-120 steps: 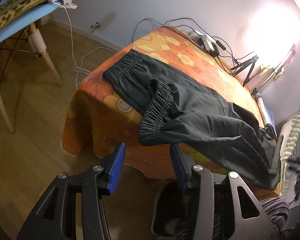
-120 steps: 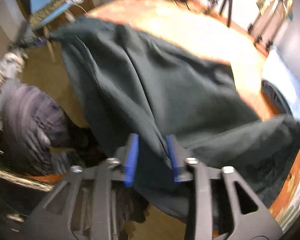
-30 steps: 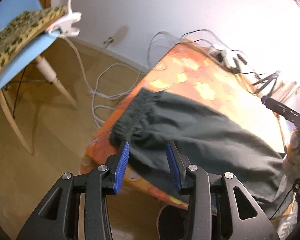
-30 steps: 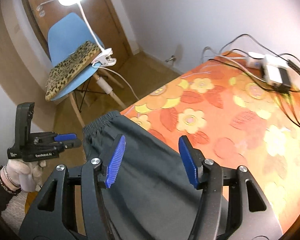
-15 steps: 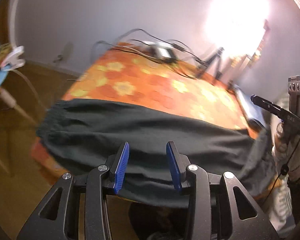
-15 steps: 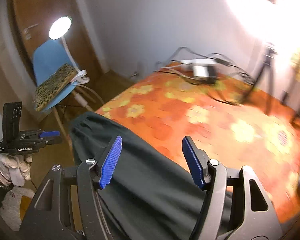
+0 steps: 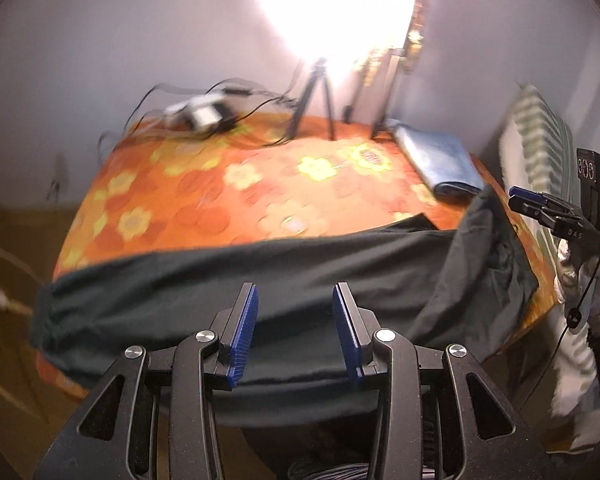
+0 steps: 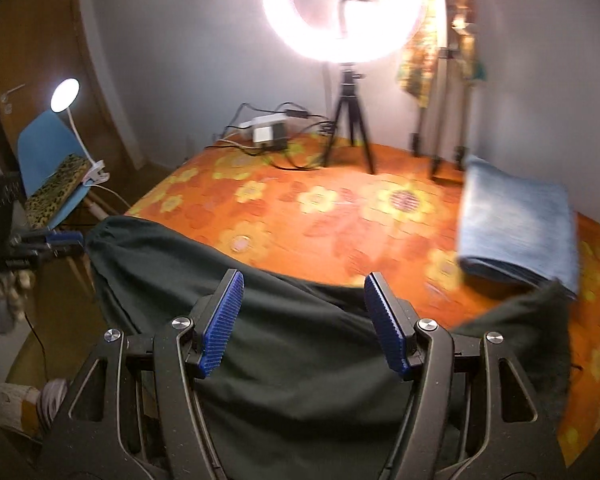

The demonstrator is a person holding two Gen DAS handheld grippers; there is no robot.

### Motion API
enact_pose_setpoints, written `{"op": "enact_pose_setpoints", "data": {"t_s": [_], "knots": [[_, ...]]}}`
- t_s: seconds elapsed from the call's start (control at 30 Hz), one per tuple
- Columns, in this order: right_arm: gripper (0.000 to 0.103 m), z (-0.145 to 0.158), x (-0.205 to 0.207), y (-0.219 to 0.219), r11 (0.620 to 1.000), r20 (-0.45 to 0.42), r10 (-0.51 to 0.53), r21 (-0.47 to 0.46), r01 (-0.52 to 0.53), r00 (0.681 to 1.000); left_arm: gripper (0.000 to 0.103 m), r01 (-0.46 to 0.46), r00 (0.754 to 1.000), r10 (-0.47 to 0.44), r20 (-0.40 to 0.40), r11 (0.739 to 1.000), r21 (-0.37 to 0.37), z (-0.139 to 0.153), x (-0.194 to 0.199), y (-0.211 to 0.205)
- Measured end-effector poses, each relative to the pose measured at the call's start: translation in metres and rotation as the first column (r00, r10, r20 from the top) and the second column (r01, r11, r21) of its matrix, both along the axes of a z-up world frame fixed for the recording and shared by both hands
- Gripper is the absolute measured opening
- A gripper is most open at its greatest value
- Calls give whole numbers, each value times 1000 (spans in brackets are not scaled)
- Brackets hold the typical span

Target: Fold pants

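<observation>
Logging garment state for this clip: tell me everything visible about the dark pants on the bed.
The dark pants are a dark green-black, soft woven-looking fabric, lying lengthwise along the near edge of the orange flowered bedspread, partly hanging over it. A gathered, elastic-looking end sits at the left in the left wrist view; the opposite end is bunched and rumpled near the folded blue cloth. The middle lies fairly flat with shallow creases. Neither gripper holds them; both hover above with nothing between their pads.

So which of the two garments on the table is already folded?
The light blue one, a neat stack by the far right edge near the tripod legs. The dark green pants lie spread along the near edge, one end bunched.
</observation>
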State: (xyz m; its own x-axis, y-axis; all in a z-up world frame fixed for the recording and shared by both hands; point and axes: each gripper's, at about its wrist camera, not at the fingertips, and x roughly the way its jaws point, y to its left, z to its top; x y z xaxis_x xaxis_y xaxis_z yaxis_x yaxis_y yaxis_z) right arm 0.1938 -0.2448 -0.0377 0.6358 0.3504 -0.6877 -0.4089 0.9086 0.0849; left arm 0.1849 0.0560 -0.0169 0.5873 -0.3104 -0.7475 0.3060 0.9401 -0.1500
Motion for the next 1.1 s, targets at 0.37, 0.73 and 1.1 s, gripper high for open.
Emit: {"op": "enact_pose_setpoints", "data": {"t_s": [0.37,0.73,1.1], "knots": [[66,16,-56,-91,994,62,-107,-8,107,992,37,149,980,-167,106,976,156,43,-15,-111],[66,18,-80,-150,980,67,-194,-36,197,979,37,323,928,-351,127,925,201,49,-25,-203],[78,-3,-34,-216,963,-2,-267,-22,267,964,56,404,915,-403,-35,908,112,-26,-8,-228]]}}
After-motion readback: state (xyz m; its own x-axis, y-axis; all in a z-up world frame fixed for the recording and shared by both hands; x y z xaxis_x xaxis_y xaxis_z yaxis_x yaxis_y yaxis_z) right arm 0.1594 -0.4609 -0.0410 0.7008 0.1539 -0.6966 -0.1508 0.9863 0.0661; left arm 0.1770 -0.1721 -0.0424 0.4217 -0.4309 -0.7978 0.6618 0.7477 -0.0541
